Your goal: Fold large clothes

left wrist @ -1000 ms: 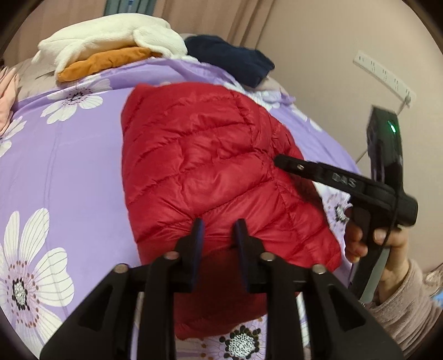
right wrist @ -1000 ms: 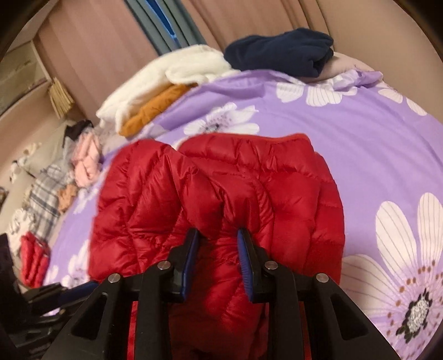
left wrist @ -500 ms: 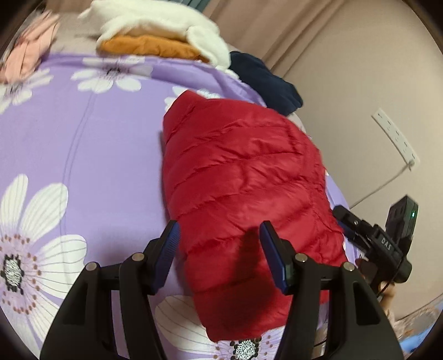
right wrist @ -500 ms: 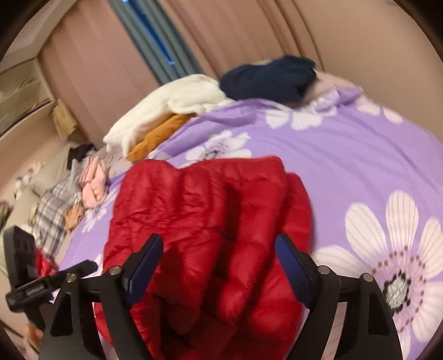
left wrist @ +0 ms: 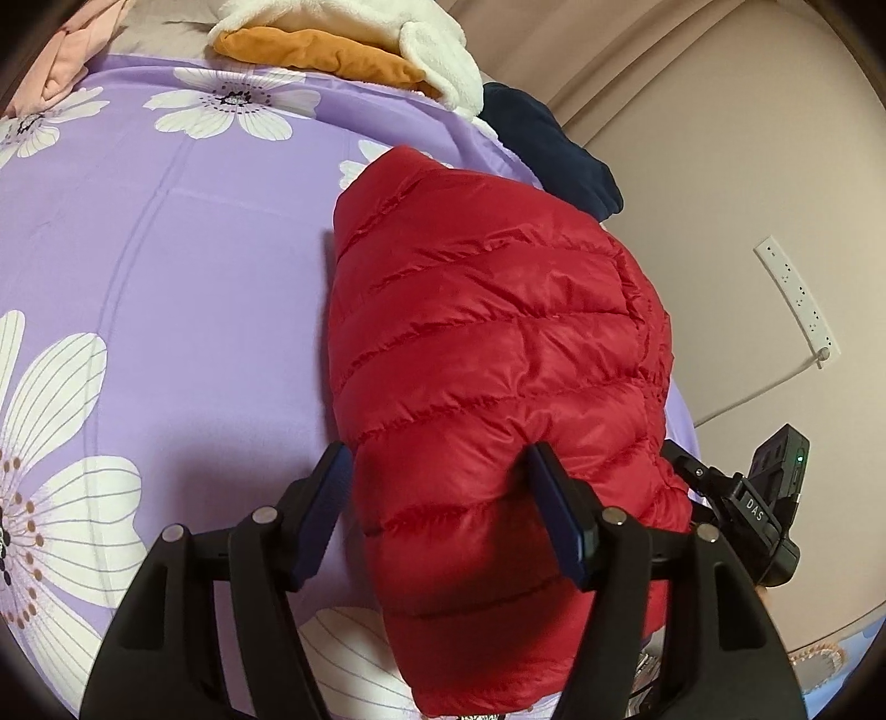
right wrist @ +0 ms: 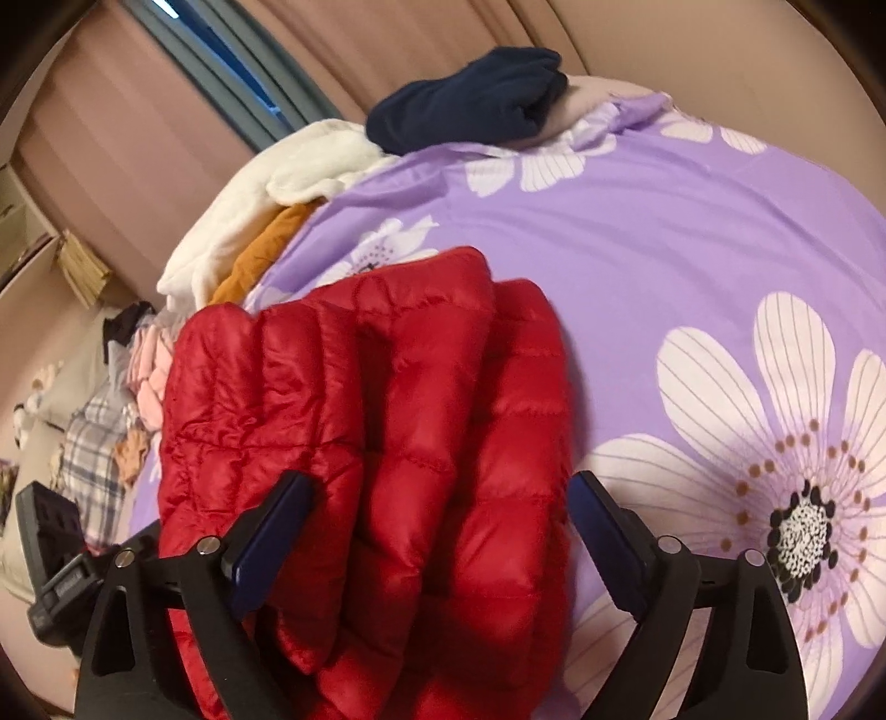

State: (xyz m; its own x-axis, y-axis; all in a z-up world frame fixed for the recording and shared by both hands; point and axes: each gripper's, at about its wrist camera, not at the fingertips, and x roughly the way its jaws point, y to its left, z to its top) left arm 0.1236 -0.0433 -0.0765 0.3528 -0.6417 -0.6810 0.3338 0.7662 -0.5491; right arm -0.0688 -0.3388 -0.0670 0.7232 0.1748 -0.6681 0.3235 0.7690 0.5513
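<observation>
A red quilted puffer jacket (left wrist: pixel 498 376) lies folded into a compact bundle on the purple flowered bed cover (left wrist: pixel 183 288). My left gripper (left wrist: pixel 440 471) is open, its blue-padded jaws straddling the bundle's near left edge, holding nothing. The jacket also shows in the right wrist view (right wrist: pixel 376 421). My right gripper (right wrist: pixel 437 498) is open wide above its near end, empty. The right gripper also appears at the jacket's far side in the left wrist view (left wrist: pixel 736 498).
A white and orange pile of clothes (left wrist: pixel 354 39) and a dark navy garment (left wrist: pixel 554 149) lie at the bed's far edge. Pink and plaid clothes (right wrist: pixel 105 437) sit off the bed's left. A power strip (left wrist: pixel 797 299) hangs on the wall at right.
Both grippers were shut on the jacket a second ago. They have opened, let go of it and drawn back slightly. The jacket now rests folded on the bed.
</observation>
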